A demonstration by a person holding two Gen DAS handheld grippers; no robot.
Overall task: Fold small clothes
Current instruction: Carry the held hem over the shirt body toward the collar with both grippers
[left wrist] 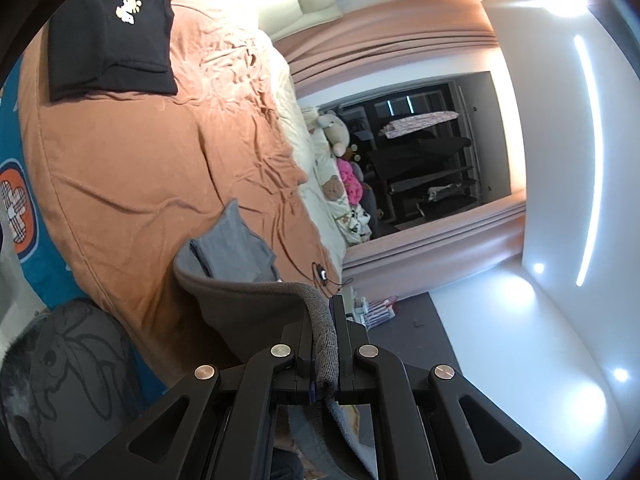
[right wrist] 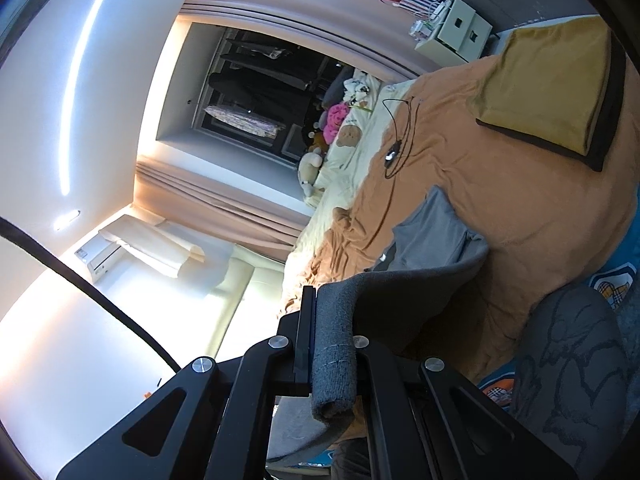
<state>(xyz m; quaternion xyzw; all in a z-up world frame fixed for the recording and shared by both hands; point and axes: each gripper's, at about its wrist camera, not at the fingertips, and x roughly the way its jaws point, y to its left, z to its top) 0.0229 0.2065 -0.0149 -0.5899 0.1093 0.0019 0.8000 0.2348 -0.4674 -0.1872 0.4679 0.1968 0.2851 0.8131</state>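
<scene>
My left gripper (left wrist: pixel 325 344) is clamped on a thick, rolled edge of the grey garment (left wrist: pixel 240 300), the knit hem squeezed between its black pads and bunched down toward my wrist. My right gripper (right wrist: pixel 326 344) pinches the other end of the same hem in the same way, closed tight on the grey garment (right wrist: pixel 400 300), so the cloth hangs stretched between my two hands just above the near edge of the bed. Beyond that raised hem the rest of the garment lies flat on the orange bedspread (left wrist: pixel 152 168), a lighter grey panel running away from me. Down beside the bed is a dark grey cushion with a line drawing (left wrist: pixel 76 368), on a blue cover. Farther out on the bedspread, a folded black garment with a pale print (left wrist: pixel 108 40) lies in the left wrist view, and a folded mustard piece with dark trim (right wrist: pixel 552 92) in the right wrist view. A thin black cable (right wrist: pixel 396 140) lies on the bedspread. Farthest off, plush toys (left wrist: pixel 340 160) line the far side of the bed below a dark window.
</scene>
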